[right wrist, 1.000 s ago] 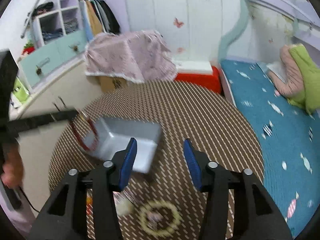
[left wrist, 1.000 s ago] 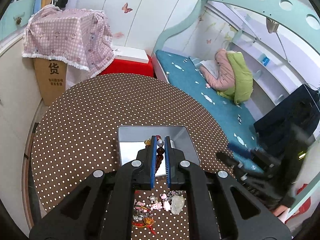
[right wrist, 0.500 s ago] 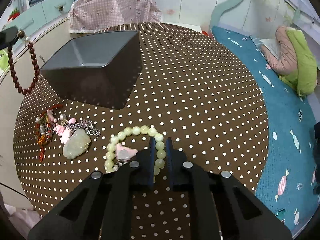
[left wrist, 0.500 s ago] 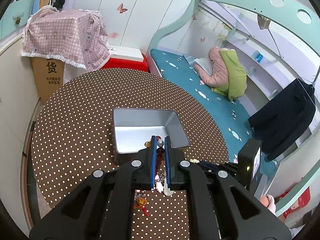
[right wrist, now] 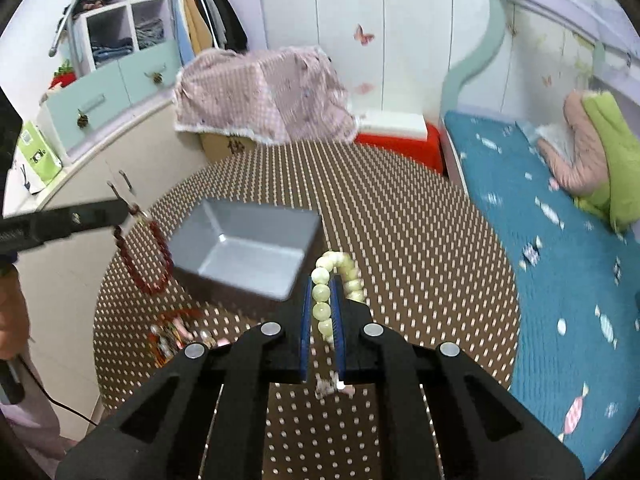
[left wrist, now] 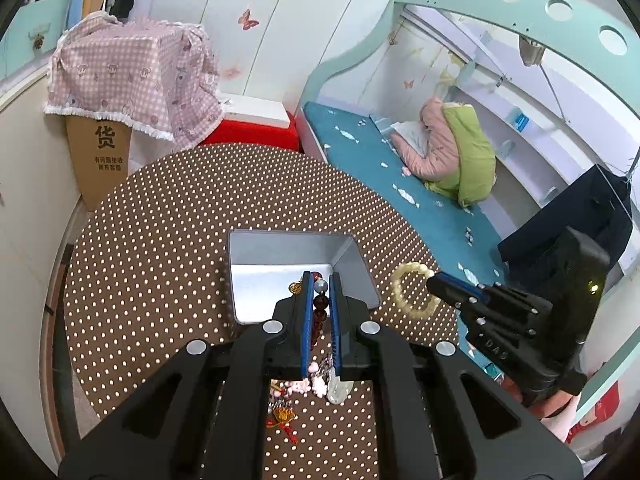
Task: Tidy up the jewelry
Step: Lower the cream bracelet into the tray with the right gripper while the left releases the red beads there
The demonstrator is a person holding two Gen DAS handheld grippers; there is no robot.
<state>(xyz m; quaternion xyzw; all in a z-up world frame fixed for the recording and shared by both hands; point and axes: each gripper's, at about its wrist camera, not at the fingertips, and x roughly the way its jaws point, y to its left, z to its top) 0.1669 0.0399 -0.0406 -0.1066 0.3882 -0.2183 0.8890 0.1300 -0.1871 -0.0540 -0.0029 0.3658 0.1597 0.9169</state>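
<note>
Landmark: open grey rectangular metal tin (left wrist: 296,256), smooth-walled, apparently empty, on the brown white-dotted round tablecloth (left wrist: 160,240).

Left gripper (left wrist: 321,292): clenched on a dark red round-bead bracelet (left wrist: 321,312), glossy, hanging in a loop above the tin's near-left edge, probably poised for dropping in.

Right gripper (right wrist: 322,300): clamped on a pale green jade-like bead bracelet (right wrist: 332,280), lifted just right of the tin, likely bound for it too.

Loose pink charms and red-tasselled trinkets (left wrist: 304,392): on the cloth nearer than the tin, not yet sorted.
</note>
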